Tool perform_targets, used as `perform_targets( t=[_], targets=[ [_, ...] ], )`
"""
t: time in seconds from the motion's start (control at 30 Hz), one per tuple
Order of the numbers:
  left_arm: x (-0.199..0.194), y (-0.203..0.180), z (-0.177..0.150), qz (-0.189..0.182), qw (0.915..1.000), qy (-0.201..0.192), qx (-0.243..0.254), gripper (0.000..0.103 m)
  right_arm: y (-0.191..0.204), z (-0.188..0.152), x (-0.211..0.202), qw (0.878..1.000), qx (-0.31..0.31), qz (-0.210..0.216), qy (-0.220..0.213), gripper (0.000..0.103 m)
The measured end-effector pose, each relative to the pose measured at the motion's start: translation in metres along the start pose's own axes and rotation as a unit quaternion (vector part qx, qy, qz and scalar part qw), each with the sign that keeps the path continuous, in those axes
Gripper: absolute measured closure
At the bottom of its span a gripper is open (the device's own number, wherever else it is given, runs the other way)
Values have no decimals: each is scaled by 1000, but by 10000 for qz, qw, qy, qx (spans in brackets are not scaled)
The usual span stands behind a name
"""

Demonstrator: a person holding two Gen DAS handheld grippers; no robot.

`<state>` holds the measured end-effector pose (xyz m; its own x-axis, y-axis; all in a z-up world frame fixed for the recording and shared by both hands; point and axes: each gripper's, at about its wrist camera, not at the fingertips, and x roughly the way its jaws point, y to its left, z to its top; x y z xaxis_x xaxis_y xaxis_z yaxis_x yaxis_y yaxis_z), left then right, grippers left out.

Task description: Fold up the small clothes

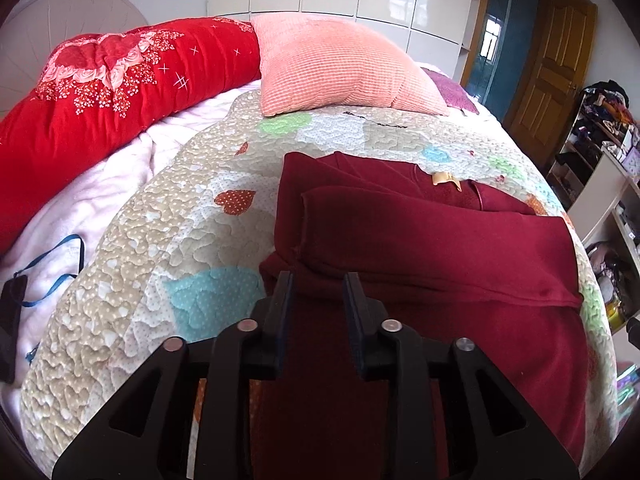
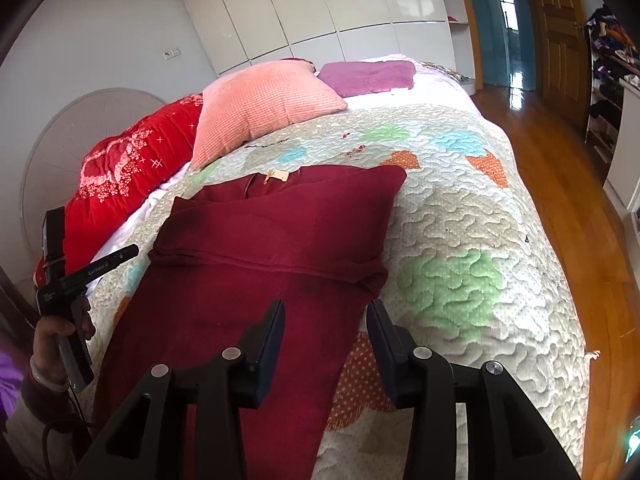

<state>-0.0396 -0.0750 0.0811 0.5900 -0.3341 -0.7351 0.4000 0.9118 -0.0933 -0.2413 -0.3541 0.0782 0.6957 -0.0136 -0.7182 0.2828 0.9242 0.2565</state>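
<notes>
Maroon garment (image 1: 420, 240) flat on quilted bed (image 1: 160, 220), sleeves folded in at 12 o'clock; left gripper (image 1: 319, 280) and right gripper (image 2: 326, 308) fingers part-open, empty; advised: pinch near hem corners evenly, fold toward collar.

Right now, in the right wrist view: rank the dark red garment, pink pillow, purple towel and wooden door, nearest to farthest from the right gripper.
1. Dark red garment, directly ahead of the right gripper, left fingertip over its edge.
2. Pink pillow, beyond the garment, up-left.
3. Purple towel, behind the pillow at the bed's far end.
4. Wooden door, across the room, upper right.
</notes>
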Motion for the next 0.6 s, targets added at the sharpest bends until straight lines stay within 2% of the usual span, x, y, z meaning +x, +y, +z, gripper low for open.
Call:
perform_targets(
  t=[0.03, 0.07, 0.13, 0.43, 0.5, 0.57, 0.6],
  targets=[
    [-6, 0, -4, -35, 10000, -27, -26, 51, 1, -3, -6, 10000, -17, 38, -3, 59],
    [-13, 1, -7, -70, 9999, -92, -71, 44, 3, -6, -12, 10000, -42, 53, -21, 58],
    [-27, 1, -14, -116, 9996, -204, -148, 44, 6, -11, -26, 9999, -109, 29, -103, 58],
    [-67, -4, -44, -107, 9996, -252, 7, 44, 22, -38, -78, 9982, -567, -72, -158, 55],
    [-72, -5, -50, -103, 9996, -263, 36, 44, 22, -46, -85, 9981, -598, -67, -153, 51],
    [-76, -6, -56, -113, 9996, -247, 41, 44, 21, -55, -86, 9982, -575, -22, -150, 38],
    [-78, -6, -59, -121, 9996, -237, 46, 44, 21, -60, -84, 9984, -545, 14, -134, 37]
  ],
)
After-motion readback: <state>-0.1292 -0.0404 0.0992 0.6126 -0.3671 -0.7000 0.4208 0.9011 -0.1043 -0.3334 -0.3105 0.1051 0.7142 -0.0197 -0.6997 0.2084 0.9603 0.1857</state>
